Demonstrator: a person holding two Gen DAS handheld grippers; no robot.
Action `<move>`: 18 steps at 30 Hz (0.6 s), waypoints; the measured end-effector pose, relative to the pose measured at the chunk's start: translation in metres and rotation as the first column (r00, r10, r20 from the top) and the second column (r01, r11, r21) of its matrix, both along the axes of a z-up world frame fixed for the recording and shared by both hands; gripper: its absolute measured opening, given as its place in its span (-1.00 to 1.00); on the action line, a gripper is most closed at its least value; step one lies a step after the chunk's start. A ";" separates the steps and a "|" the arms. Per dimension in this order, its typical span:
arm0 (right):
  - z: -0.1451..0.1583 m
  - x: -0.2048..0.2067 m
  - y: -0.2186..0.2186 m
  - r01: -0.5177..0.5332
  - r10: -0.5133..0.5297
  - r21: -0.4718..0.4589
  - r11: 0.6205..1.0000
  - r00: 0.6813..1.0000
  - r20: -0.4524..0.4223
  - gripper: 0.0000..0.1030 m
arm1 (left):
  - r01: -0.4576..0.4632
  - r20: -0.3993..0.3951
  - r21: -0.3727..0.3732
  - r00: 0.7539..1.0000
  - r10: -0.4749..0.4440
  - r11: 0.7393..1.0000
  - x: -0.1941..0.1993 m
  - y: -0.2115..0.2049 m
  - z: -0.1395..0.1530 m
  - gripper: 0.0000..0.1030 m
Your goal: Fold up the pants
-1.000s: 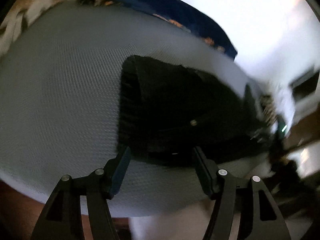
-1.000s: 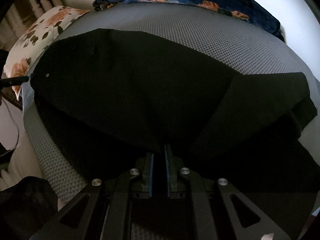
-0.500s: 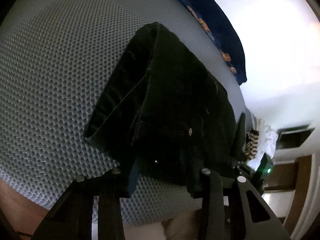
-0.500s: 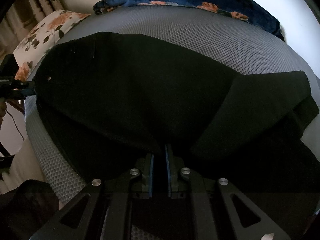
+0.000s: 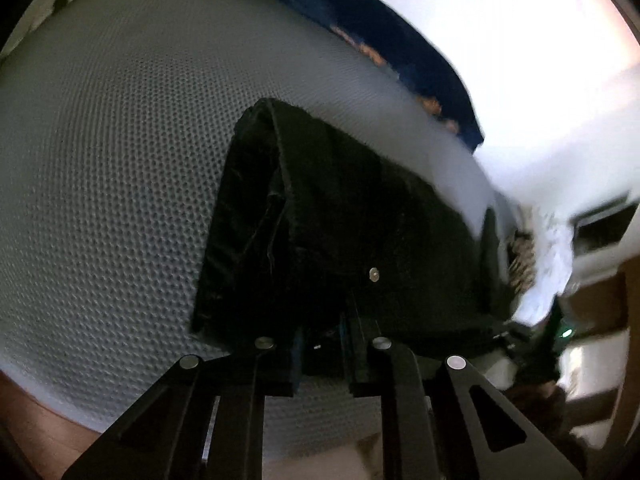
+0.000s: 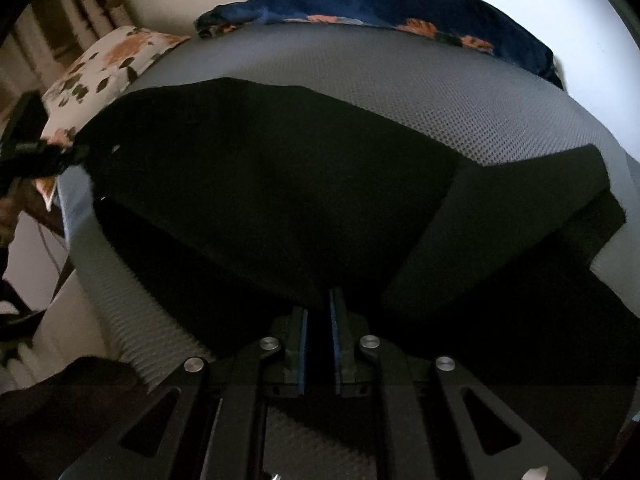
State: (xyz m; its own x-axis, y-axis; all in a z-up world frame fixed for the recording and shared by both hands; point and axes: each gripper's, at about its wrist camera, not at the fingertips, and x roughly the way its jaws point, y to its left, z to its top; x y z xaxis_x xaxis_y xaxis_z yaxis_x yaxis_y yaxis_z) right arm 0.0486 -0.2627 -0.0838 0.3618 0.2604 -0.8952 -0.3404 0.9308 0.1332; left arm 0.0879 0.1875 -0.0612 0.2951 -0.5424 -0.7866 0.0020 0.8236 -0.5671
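Note:
Black pants (image 5: 340,220) lie on a grey mesh mattress (image 5: 100,160). In the left wrist view my left gripper (image 5: 324,336) is at the waistband edge near a metal rivet (image 5: 373,275); its jaws are closing and the dark cloth is pinched between the pads. In the right wrist view the pants (image 6: 260,184) spread wide, with one leg folded over at the right. My right gripper (image 6: 318,312) is shut on a raised fold of the cloth at the near edge. The left gripper (image 6: 78,152) shows at the far left, holding the waist corner.
A dark blue floral blanket (image 6: 400,4) lies along the mattress's far edge, also visible as the blue blanket (image 5: 380,40). A white floral pillow (image 6: 108,60) sits at the back left. The mattress edge (image 6: 132,320) drops off at the near left. Bare mesh (image 6: 400,80) lies beyond the pants.
My left gripper's jaws went from wide apart to nearly together on the waistband edge, and it shifted sideways. The right gripper stayed shut on the cloth and rose a little.

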 end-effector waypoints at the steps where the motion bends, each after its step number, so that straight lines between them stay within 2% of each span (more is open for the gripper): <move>1: 0.000 -0.004 0.002 -0.003 0.003 0.003 1.000 1.000 -0.010 -0.84 | 0.024 -0.018 0.024 1.000 -0.024 0.999 0.002 -0.001 -0.004 -0.68; 5: -0.008 -0.019 0.008 -0.015 0.015 0.005 1.000 0.999 -0.046 -0.84 | 0.081 -0.068 0.073 0.995 -0.076 0.994 0.009 -0.008 -0.020 -0.68; 8: -0.022 -0.023 0.012 -0.005 0.006 0.007 1.000 0.997 -0.076 -0.84 | 0.107 -0.038 0.101 0.994 -0.103 0.989 0.011 -0.014 -0.022 -0.67; 13: -0.027 -0.019 0.013 0.018 -0.017 0.013 1.000 0.996 -0.083 -0.84 | 0.143 0.030 0.250 0.987 -0.155 0.958 0.007 -0.046 -0.013 -0.62; 18: -0.026 -0.022 0.017 0.012 -0.012 -0.004 1.000 0.998 -0.066 -0.80 | 0.127 0.026 0.299 0.990 -0.141 0.946 0.004 -0.053 -0.004 -0.40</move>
